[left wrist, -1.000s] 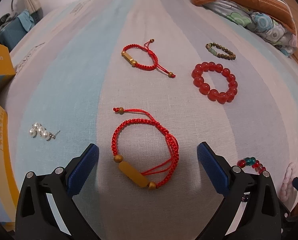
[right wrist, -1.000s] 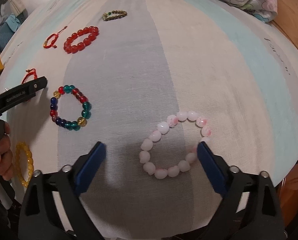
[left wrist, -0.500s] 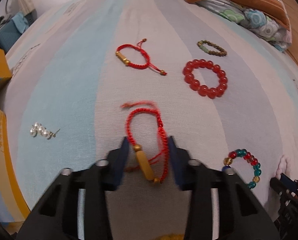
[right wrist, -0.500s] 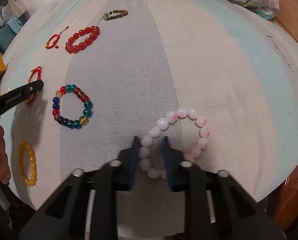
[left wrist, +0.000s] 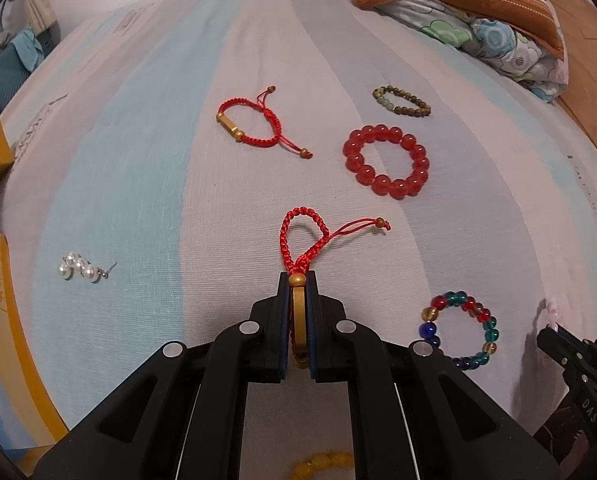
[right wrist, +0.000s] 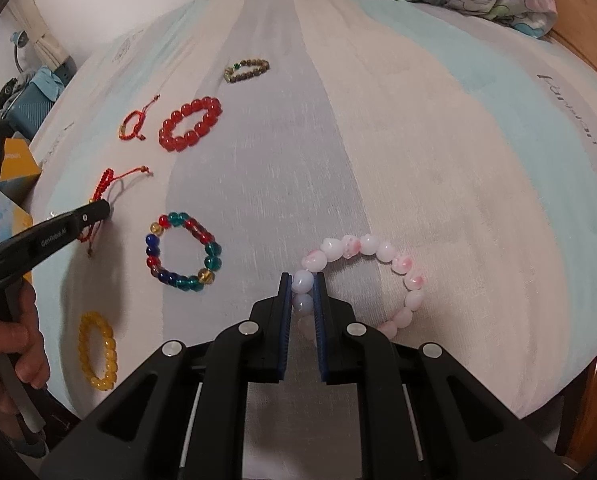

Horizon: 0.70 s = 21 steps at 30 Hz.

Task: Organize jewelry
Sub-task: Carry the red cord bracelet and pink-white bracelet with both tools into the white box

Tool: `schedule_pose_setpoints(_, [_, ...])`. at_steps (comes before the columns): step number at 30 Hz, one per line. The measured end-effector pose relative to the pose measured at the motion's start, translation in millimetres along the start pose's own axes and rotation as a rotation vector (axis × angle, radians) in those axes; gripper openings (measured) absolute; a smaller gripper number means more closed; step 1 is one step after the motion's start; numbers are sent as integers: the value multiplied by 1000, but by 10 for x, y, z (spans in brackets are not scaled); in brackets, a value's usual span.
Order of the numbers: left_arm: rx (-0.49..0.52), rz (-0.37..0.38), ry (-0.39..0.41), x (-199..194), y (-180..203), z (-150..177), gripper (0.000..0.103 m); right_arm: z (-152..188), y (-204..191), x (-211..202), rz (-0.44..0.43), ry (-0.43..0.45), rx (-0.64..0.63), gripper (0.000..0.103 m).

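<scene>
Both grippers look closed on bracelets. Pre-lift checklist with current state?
1. Left gripper shut on the red cord bracelet: ok, pads clamp its gold tube bead.
2. Right gripper shut on the pink-white bead bracelet: ok, beads sit between the pads.
3. Cord loop and tail free of other pieces: ok, they lie apart from the red bead bracelet.
4. Multicolour bead bracelet outside both grips: ok.
5. Bedsheet not pinched with either bracelet: cannot tell.
6. Drop-off spot visible: cannot tell.
</scene>
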<state>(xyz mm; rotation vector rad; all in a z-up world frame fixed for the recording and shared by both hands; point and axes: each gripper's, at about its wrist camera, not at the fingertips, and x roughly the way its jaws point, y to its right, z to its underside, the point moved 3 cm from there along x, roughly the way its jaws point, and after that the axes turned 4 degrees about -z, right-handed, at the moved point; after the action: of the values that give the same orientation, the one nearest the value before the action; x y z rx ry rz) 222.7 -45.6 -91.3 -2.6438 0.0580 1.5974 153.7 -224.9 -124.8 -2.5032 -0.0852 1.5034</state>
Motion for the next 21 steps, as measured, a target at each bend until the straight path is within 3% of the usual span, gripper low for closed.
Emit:
schedule_pose_setpoints(4, [1, 4, 12, -102, 28, 20, 6, -63, 8, -9, -10, 12, 15, 10])
schedule_pose_setpoints(7, [-21, 51, -3, -201, 42, 35, 6, -102, 7, -19, -8, 26, 23, 10])
schedule_pose_setpoints(21, [-5, 27, 54, -859, 2, 158, 6, -130, -43, -121, 27, 93, 6, 10])
